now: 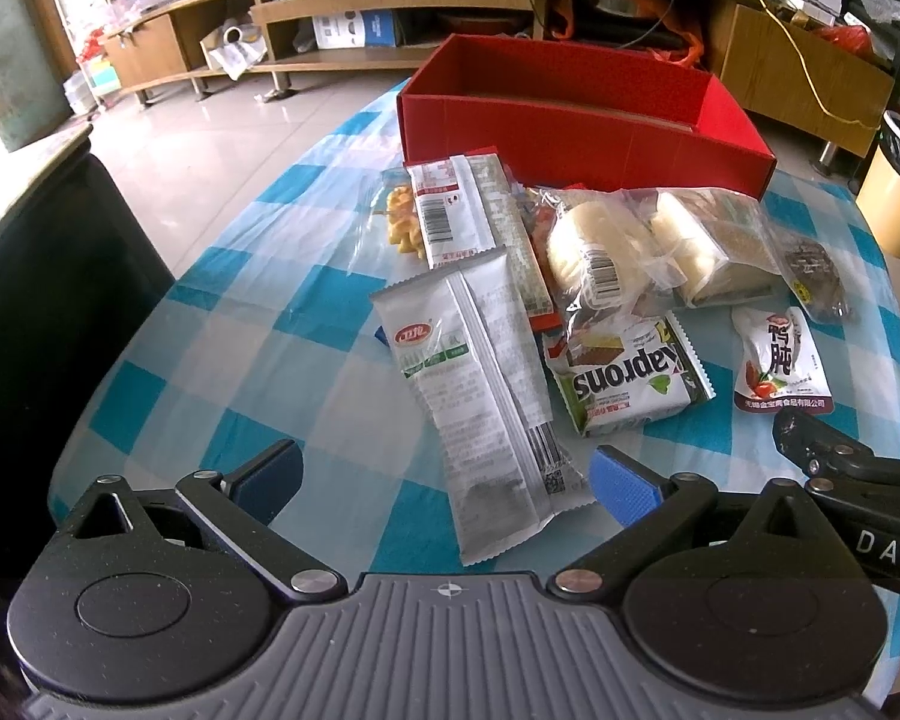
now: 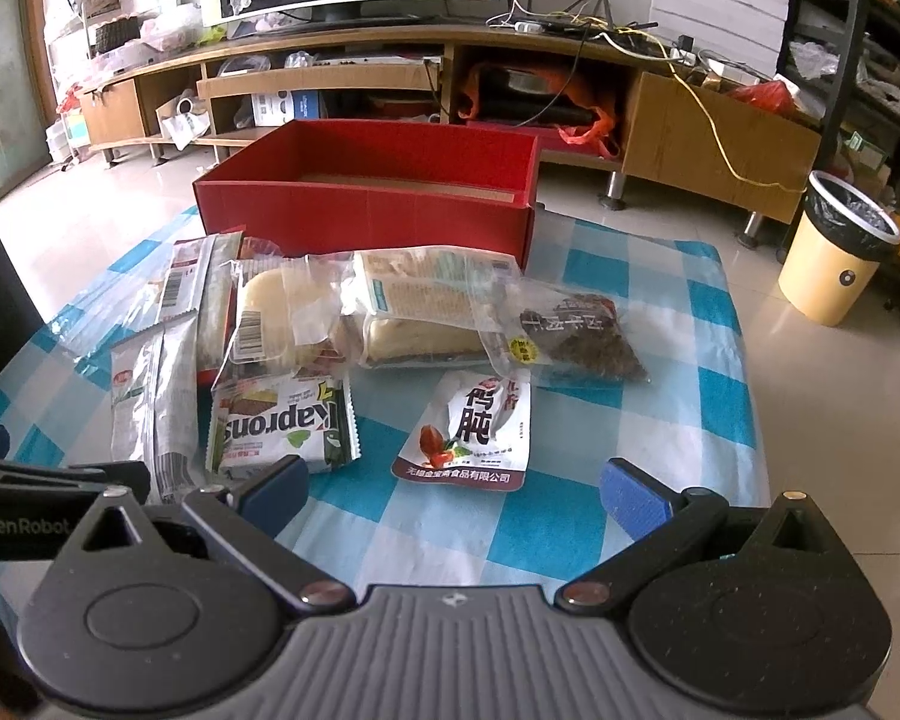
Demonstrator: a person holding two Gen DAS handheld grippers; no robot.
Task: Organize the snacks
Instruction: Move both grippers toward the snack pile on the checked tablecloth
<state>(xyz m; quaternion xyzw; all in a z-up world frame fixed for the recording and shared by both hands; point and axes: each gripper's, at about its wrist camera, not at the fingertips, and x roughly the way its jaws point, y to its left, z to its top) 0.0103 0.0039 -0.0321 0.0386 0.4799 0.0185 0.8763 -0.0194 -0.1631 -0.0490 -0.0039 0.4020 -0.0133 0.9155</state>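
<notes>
Several snack packs lie on a blue-and-white checked table (image 1: 222, 324) (image 2: 660, 276) in front of an empty red box (image 1: 570, 126) (image 2: 366, 204). My left gripper (image 1: 444, 483) is open and empty, its jaws either side of the near end of a long grey-white pack (image 1: 480, 384) (image 2: 150, 396). My right gripper (image 2: 453, 495) is open and empty just short of a small white pouch with red print (image 2: 471, 429) (image 1: 780, 360). A green Kaprons wafer pack (image 1: 624, 381) (image 2: 282, 423), two clear bread bags (image 1: 594, 252) (image 2: 414, 312) and a dark jerky bag (image 2: 576, 336) lie between.
A yellow bin (image 2: 834, 252) (image 1: 897, 186) stands on the floor to the right of the table. A long wooden TV cabinet (image 2: 390, 66) runs along the back. A dark chair (image 1: 42, 300) stands at the table's left. The right gripper's body (image 1: 840, 474) shows at the left view's right edge.
</notes>
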